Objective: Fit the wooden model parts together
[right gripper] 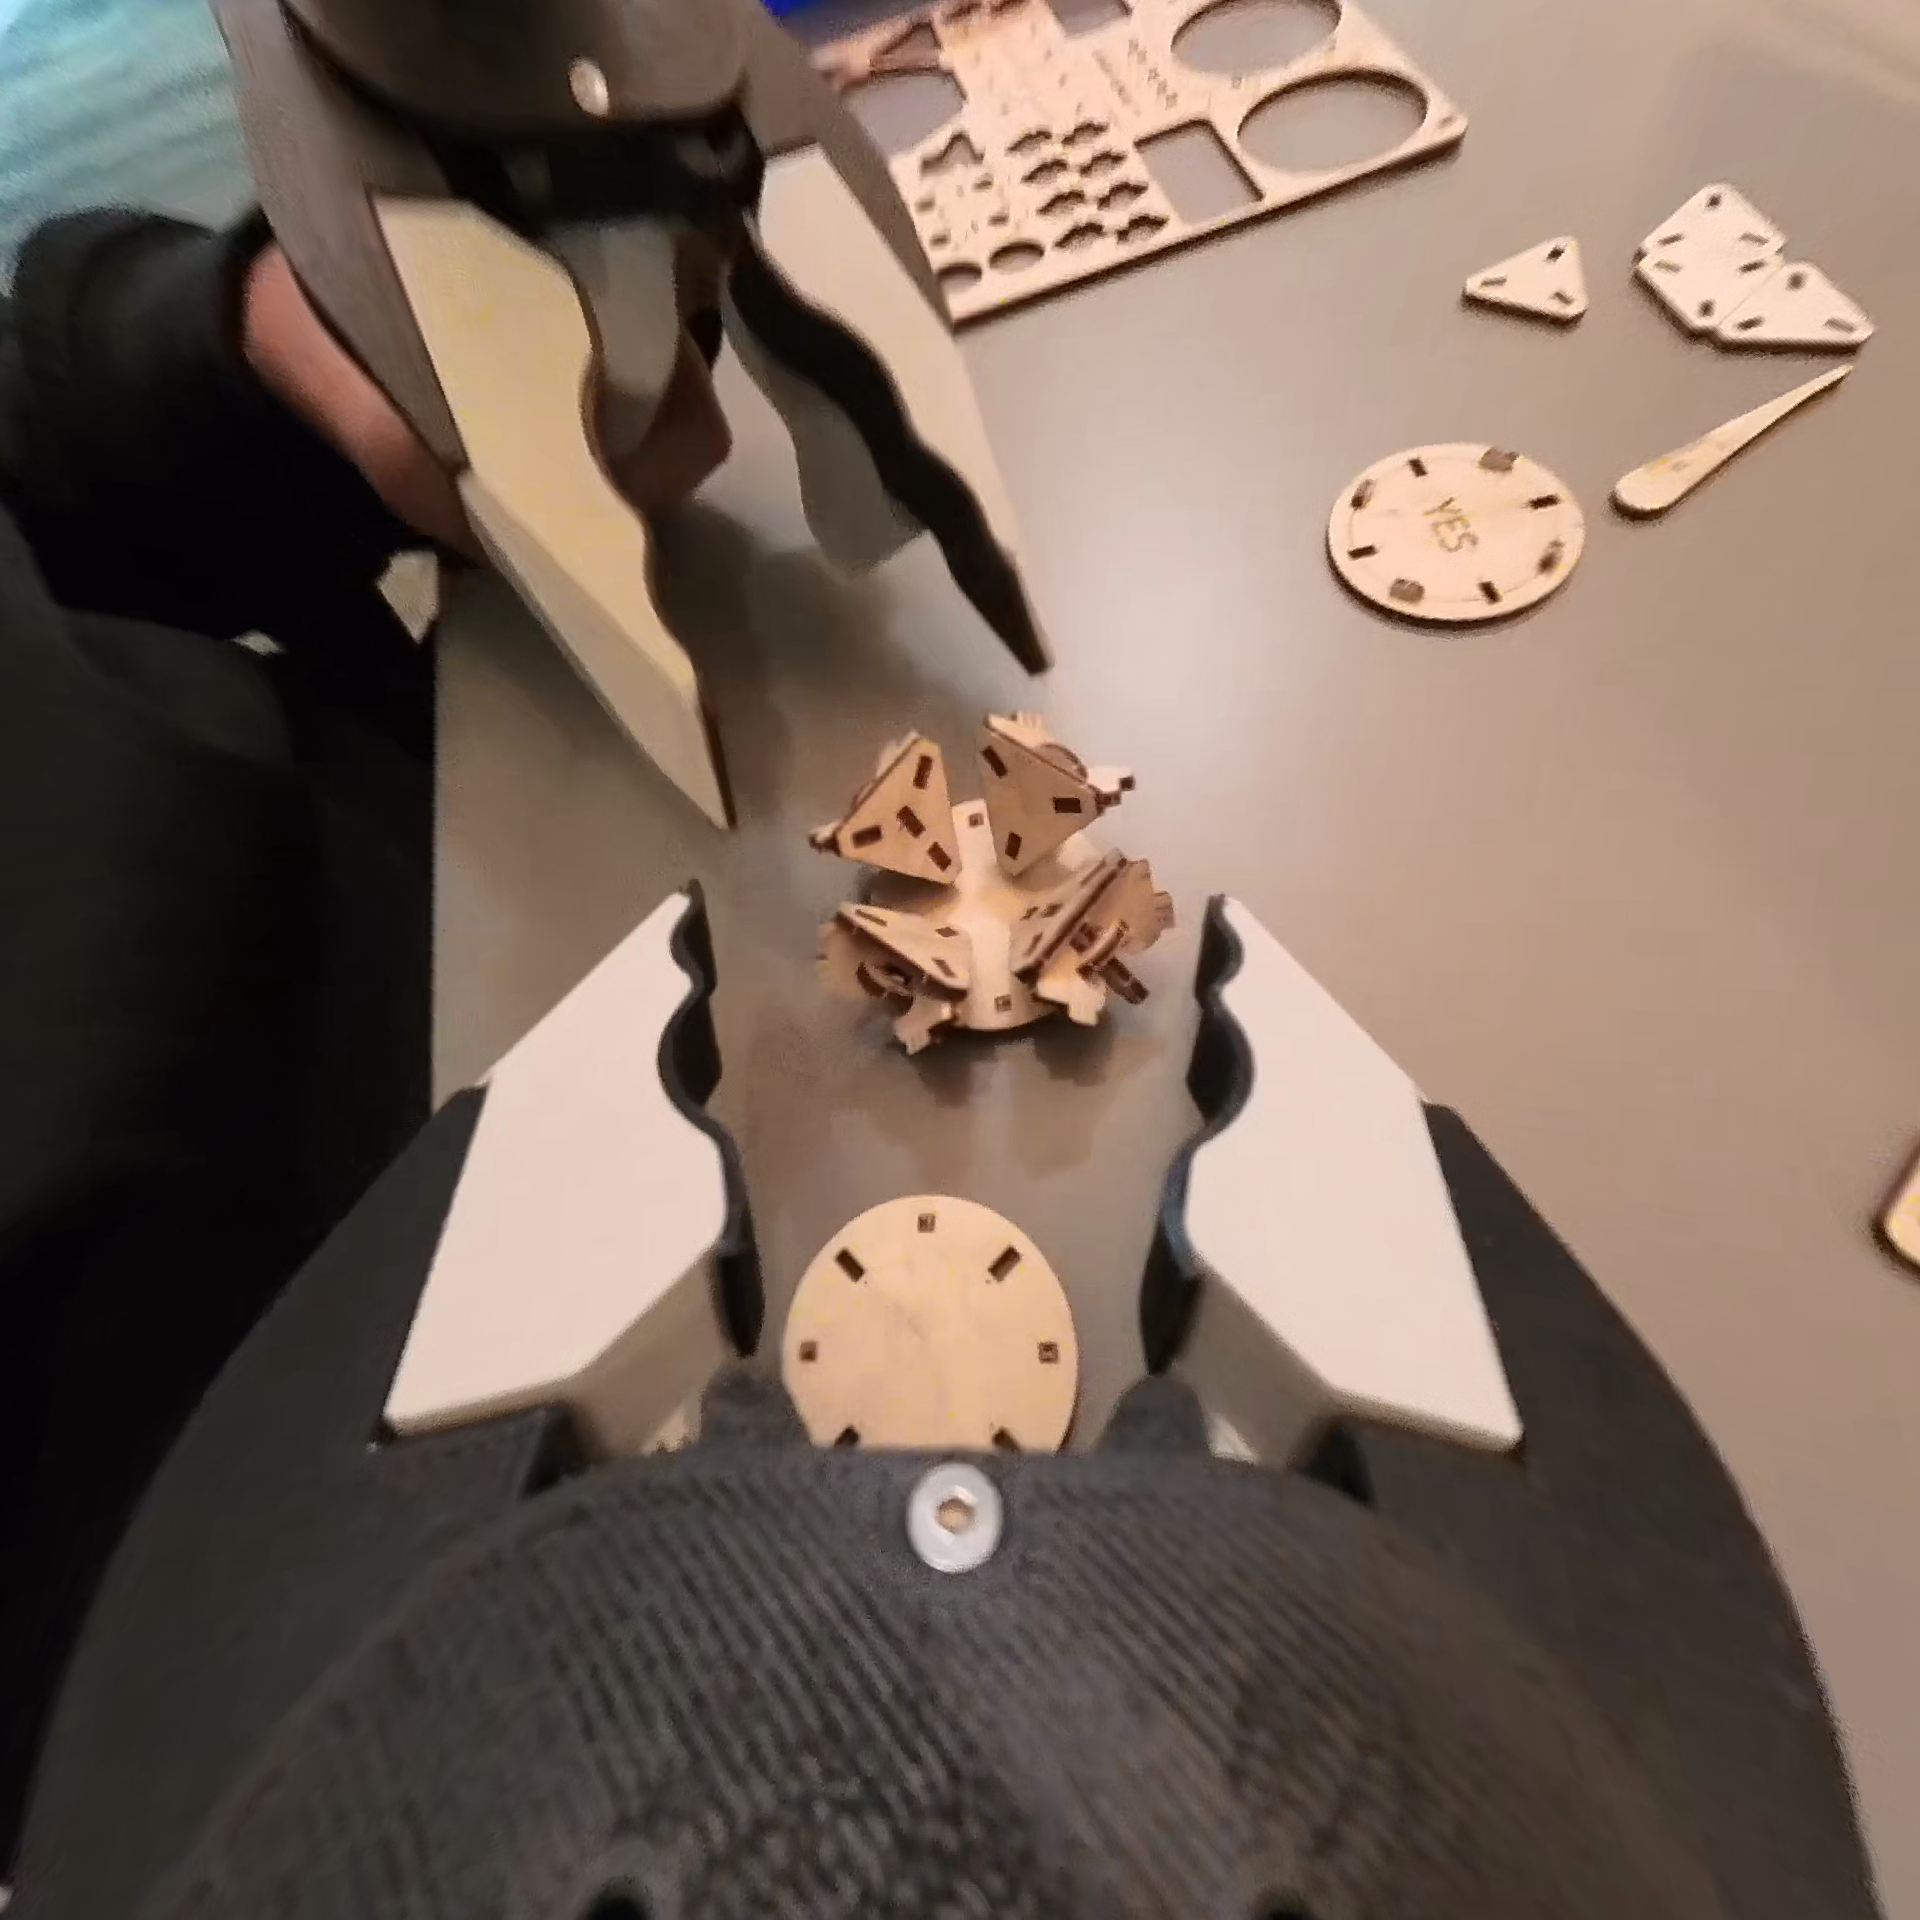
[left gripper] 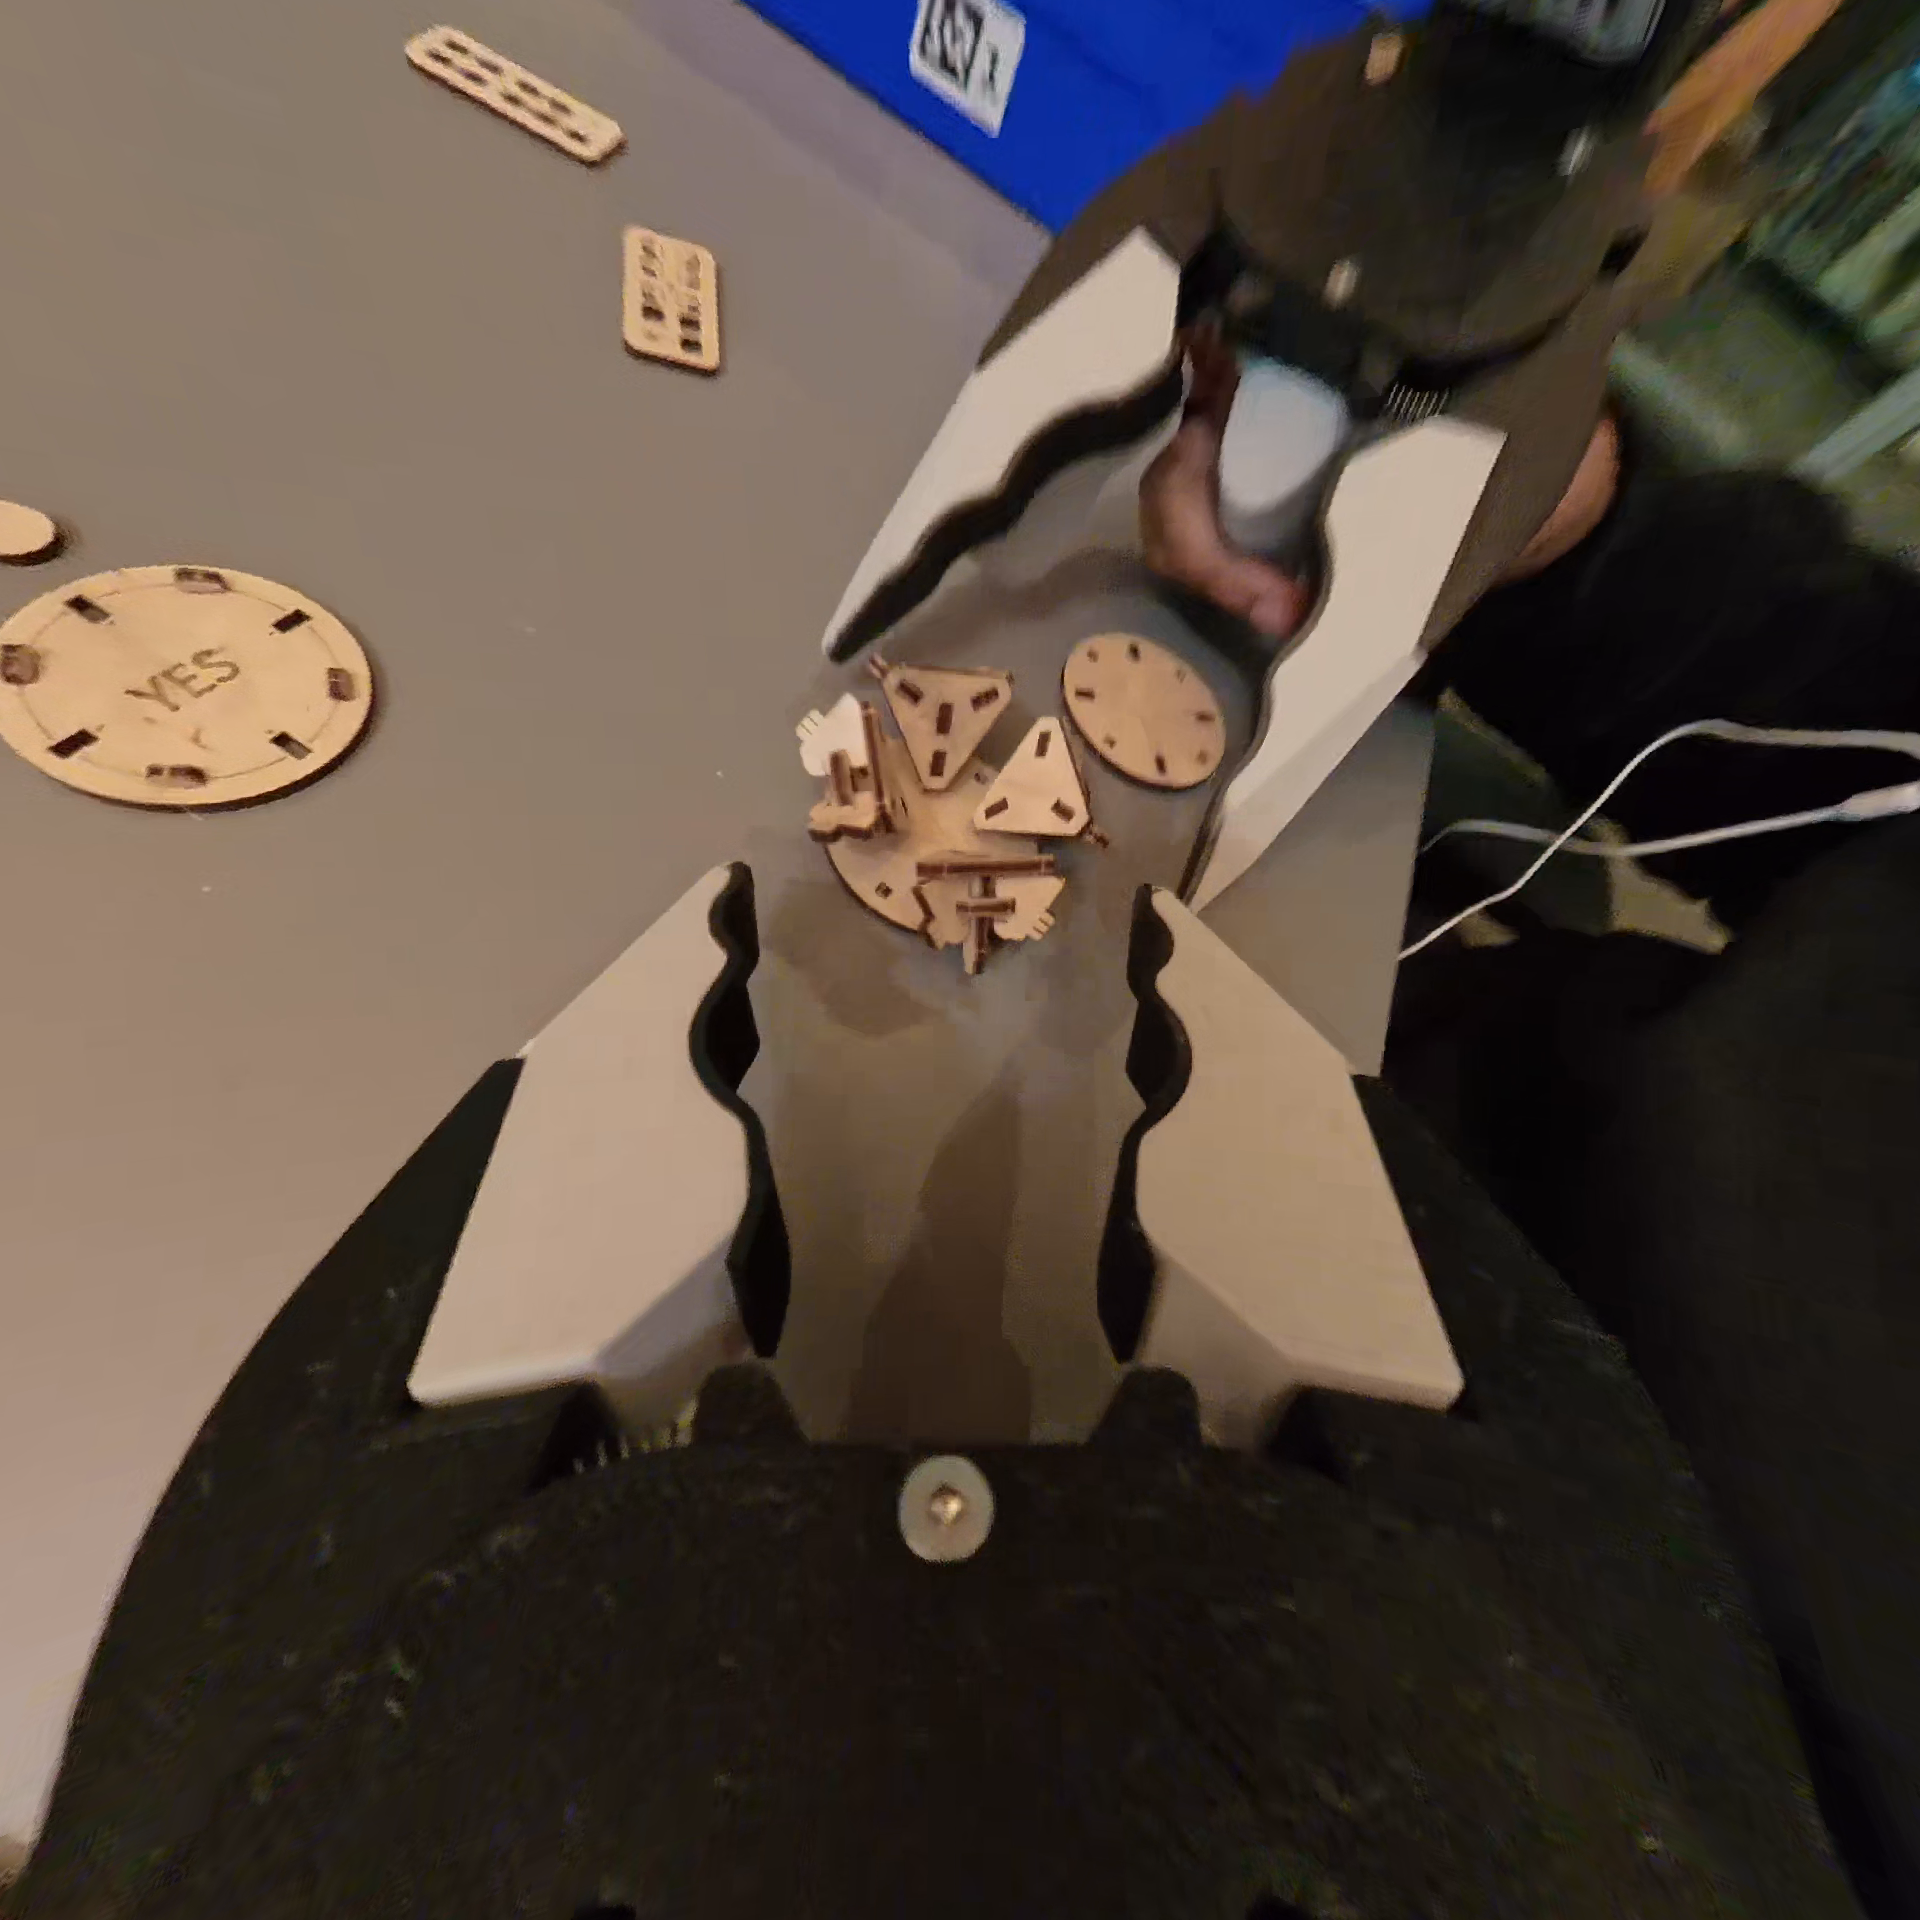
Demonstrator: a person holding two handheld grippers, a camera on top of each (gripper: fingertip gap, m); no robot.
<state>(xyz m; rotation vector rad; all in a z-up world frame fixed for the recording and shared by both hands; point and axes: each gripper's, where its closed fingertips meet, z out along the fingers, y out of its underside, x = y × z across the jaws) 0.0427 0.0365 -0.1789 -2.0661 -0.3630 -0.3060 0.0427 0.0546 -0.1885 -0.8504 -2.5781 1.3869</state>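
A small wooden assembly (left gripper: 935, 821), a round base with triangular plates slotted upright into it, stands on the grey table (left gripper: 468, 935). My left gripper (left gripper: 940, 894) is open and empty, its fingertips just short of the assembly. My right gripper (right gripper: 956, 909) is open. The assembly (right gripper: 987, 914) stands between its fingertips with a gap on each side. A small slotted wooden disc (right gripper: 930, 1340) lies flat on the table between the right fingers near their base, untouched; it also shows in the left wrist view (left gripper: 1143, 712). The left gripper (right gripper: 878, 738) hangs open just beyond the assembly.
A large engraved wooden disc (left gripper: 182, 686) (right gripper: 1455, 535), two slotted strips (left gripper: 514, 94) (left gripper: 670, 299), a cut-out wooden sheet (right gripper: 1143, 156), loose triangular plates (right gripper: 1532, 278) (right gripper: 1756, 281) and a pointed wooden stick (right gripper: 1725, 442) lie around. A blue bin (left gripper: 1039, 94) stands behind. A white cable (left gripper: 1662, 800) hangs off the table edge. The grippers are tip to tip, or close to it.
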